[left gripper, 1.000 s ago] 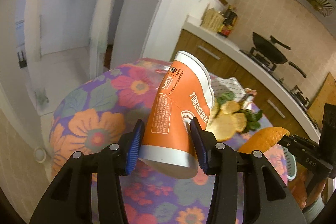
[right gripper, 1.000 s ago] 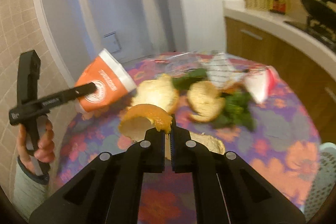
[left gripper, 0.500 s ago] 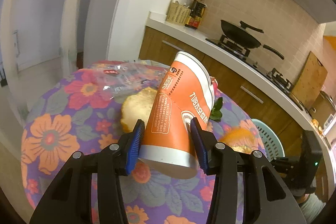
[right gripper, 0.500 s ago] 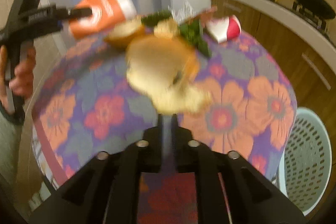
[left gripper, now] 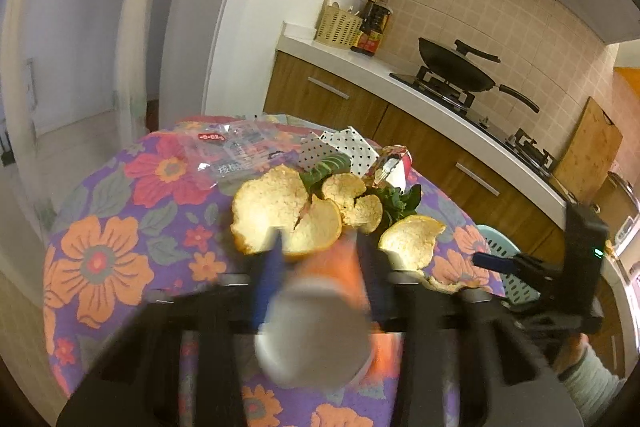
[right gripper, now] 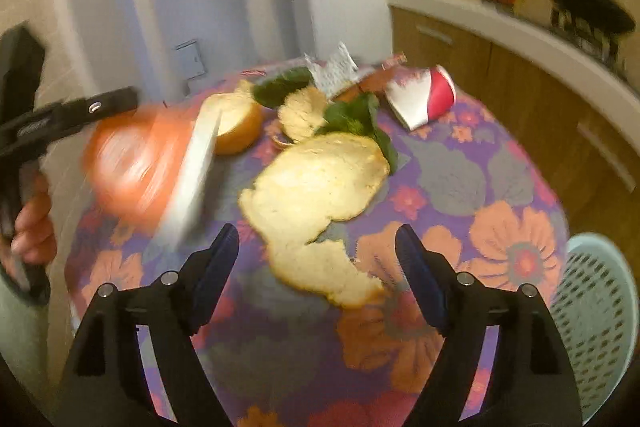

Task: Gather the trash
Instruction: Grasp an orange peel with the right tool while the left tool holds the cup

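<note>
My left gripper (left gripper: 320, 259) is shut on an orange paper cup (left gripper: 320, 319), which is motion-blurred and tipped with its white bottom toward the camera; the cup also shows blurred in the right wrist view (right gripper: 148, 163). My right gripper (right gripper: 316, 255) is open and empty, above a large orange peel (right gripper: 320, 195) lying on the floral table (right gripper: 500, 195). More peels (left gripper: 288, 211), green leaves (left gripper: 396, 203), a red and white cup (right gripper: 424, 99) and a plastic wrapper (left gripper: 236, 151) lie on the table.
A pale blue perforated basket (right gripper: 596, 319) stands beside the table at the right. A kitchen counter (left gripper: 440, 103) with a wok (left gripper: 456, 67) runs behind. A patterned paper piece (left gripper: 344, 147) lies at the table's far side.
My right gripper opened and the orange peel it held now lies on the table. My left gripper swung the cup so that it tips downward, blurred with motion.
</note>
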Tool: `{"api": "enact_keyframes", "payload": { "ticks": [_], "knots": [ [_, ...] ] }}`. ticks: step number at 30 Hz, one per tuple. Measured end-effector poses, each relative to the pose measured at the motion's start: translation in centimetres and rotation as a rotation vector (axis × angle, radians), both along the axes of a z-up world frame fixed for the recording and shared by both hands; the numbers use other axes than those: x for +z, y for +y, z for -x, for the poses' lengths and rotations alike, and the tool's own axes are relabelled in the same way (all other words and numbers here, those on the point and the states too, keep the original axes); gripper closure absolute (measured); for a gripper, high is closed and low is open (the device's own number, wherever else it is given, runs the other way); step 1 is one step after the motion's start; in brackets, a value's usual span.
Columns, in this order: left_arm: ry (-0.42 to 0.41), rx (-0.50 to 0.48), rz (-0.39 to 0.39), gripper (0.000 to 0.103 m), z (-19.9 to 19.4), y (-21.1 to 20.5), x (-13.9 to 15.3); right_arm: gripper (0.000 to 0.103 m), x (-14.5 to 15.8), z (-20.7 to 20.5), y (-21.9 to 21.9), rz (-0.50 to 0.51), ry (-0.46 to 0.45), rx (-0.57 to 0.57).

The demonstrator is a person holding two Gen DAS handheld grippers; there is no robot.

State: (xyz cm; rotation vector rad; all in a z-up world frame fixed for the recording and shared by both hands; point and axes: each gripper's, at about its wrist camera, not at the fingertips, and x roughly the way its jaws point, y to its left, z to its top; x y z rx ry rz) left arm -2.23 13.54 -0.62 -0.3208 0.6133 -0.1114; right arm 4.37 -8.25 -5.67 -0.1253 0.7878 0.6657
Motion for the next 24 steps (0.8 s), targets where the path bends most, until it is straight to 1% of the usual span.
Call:
{"api": "enact_keyframes", "payload": {
  "ticks": [1, 3, 5, 6, 8, 9, 10, 12, 13, 15, 18, 20, 22, 24],
  "knots": [
    [0.007, -0.007, 0.019, 0.099, -0.1, 0.3, -0.2, 0.027, -0.2, -0.5, -0.2, -0.028, 0.022, 0.000],
    [0.013, -0.006, 0.033, 0.099, -0.3, 0.7, -0.6, 0.027, -0.2, -1.6, -0.4, -0.044, 0.033, -0.038],
    [0.035, -0.006, 0.025, 0.099, -0.7, 0.7, -1.2, 0.027, -0.1, -3.2, -0.3, -0.047, 0.053, -0.084],
    [0.058, 0.000, 0.010, 0.099, -0.9, 0.8, -1.7, 0.027, -0.2, -3.9, -0.2, -0.052, 0.062, -0.088],
    [0.072, 0.000, -0.002, 0.098, -0.6, 1.0, -2.2, 0.027, -0.5, -5.4, 0.2, -0.046, 0.080, -0.099],
    [0.084, -0.011, -0.007, 0.085, -0.4, 1.3, -2.5, 0.027, -0.7, -6.0, 0.4, -0.039, 0.093, -0.104],
    [0.101, -0.014, -0.022, 0.063, -0.1, 1.5, -2.9, 0.027, -0.9, -6.5, 0.6, -0.040, 0.103, -0.101],
    [0.113, 0.029, -0.080, 0.044, 0.6, 2.0, -3.3, 0.027, -1.5, -7.3, 1.1, -0.041, 0.123, -0.105],
    [0.126, 0.041, -0.094, 0.044, 0.7, 2.4, -3.6, 0.027, -1.8, -7.6, 1.3, -0.035, 0.140, -0.105],
    [0.174, 0.038, -0.078, 0.044, 0.7, 3.1, -4.4, 0.030, -2.3, -7.9, 1.8, -0.015, 0.162, -0.110],
    [0.226, -0.007, -0.058, 0.044, 1.2, 3.1, -5.8, 0.033, -2.6, -7.6, 2.6, 0.008, 0.154, -0.081],
    [0.259, -0.042, -0.062, 0.043, 1.8, 2.2, -6.8, 0.039, -2.7, -7.3, 3.0, 0.026, 0.150, -0.071],
    [0.246, -0.054, -0.052, 0.043, 2.7, 1.7, -6.9, 0.044, -2.9, -7.3, 3.1, 0.035, 0.154, -0.071],
    [0.257, -0.074, -0.037, 0.042, 3.3, 1.1, -6.9, 0.045, -2.9, -7.1, 3.2, 0.033, 0.155, -0.062]
  ]
}}
